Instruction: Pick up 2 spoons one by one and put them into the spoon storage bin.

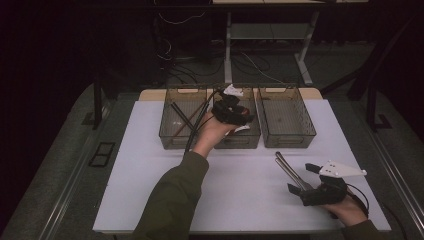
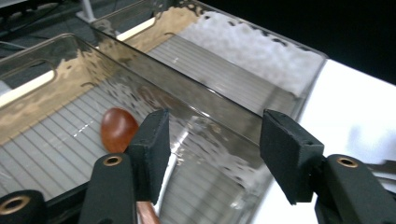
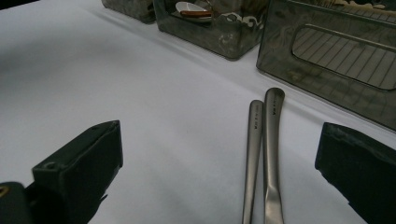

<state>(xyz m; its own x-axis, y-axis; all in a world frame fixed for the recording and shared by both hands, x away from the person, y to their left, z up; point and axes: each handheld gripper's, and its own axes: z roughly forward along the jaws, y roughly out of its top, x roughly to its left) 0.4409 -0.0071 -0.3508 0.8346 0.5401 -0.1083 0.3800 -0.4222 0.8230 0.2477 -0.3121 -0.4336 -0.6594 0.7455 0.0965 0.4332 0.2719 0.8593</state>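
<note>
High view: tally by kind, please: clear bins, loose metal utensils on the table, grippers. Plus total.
Clear bins: 3
Metal utensils lying loose on the table: 2
Grippers: 2, the left gripper and the right gripper
Total: 7

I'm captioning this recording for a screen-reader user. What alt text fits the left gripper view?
The left gripper, jaws open and holding nothing, hangs over the wall between two smoky clear plastic bins. A brown wooden spoon lies on the ribbed floor of the nearer bin, just behind one black pad; the white table shows at right.
</note>
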